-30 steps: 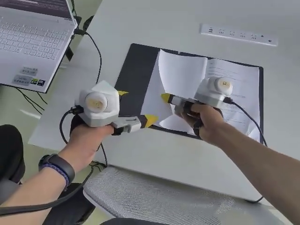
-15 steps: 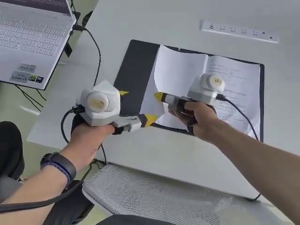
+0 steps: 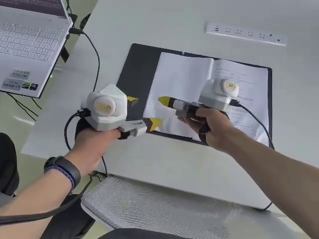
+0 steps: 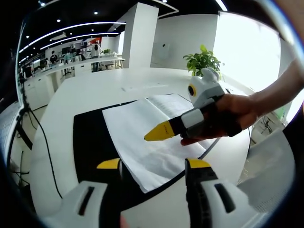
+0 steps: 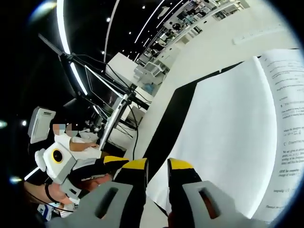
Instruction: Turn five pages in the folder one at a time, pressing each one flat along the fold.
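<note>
The black folder [image 3: 133, 69] lies open on the white table [image 3: 164, 25], with a blank white page [image 3: 179, 82] lying across its middle beside the printed sheet [image 3: 244, 84] on the right. The right gripper [image 3: 164, 101] hovers low over the near part of the blank page, its yellow-tipped jaws drawn almost together with nothing between them. The left gripper [image 3: 142, 111] hangs over the folder's near left corner, jaws spread wide and empty, pointing towards the right one.
</note>
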